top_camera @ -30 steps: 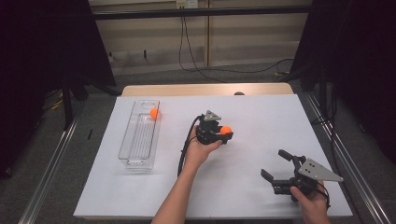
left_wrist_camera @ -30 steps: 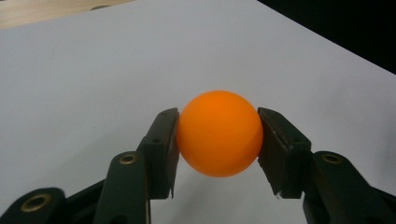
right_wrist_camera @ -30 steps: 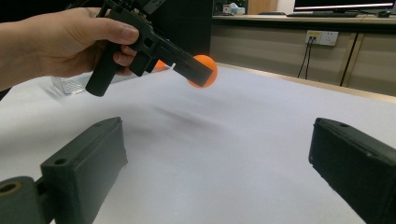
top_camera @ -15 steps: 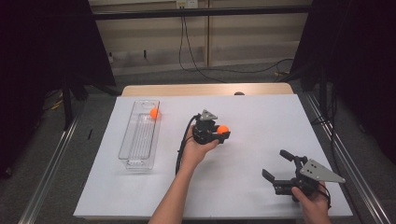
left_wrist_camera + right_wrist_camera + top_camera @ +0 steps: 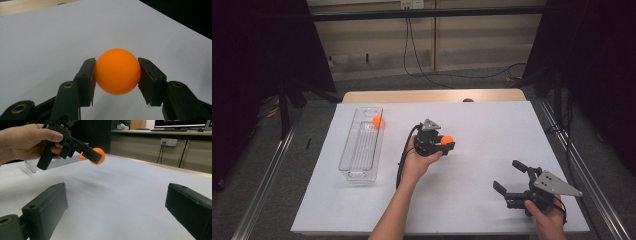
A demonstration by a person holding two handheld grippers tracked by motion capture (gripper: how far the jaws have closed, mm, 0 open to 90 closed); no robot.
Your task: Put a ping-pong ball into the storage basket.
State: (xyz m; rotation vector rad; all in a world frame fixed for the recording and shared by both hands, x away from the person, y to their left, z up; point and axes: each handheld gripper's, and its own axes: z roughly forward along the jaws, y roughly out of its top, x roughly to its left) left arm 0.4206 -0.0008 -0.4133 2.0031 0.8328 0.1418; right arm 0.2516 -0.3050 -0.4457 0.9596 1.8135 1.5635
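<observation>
An orange ball (image 5: pixel 117 71) sits clamped between the two black jaws of my left gripper (image 5: pixel 446 142), held above the white table near its middle. The same ball (image 5: pixel 98 155) and the left hand holding its gripper appear at the upper left of the right gripper view. A second orange ball (image 5: pixel 377 121) lies at the far end of a clear plastic tray (image 5: pixel 360 150) on the left side of the table. My right gripper (image 5: pixel 508 176) rests low near the front right corner, jaws wide apart with nothing between them.
White paper covers the table (image 5: pixel 492 125), with a strip of bare wood at its far edge. Metal rails run along both sides. Cables hang on the wall behind. A cable trails from the left gripper along the forearm.
The left gripper with the orange ball has shifted slightly toward the left and near side. The right gripper has stayed put.
</observation>
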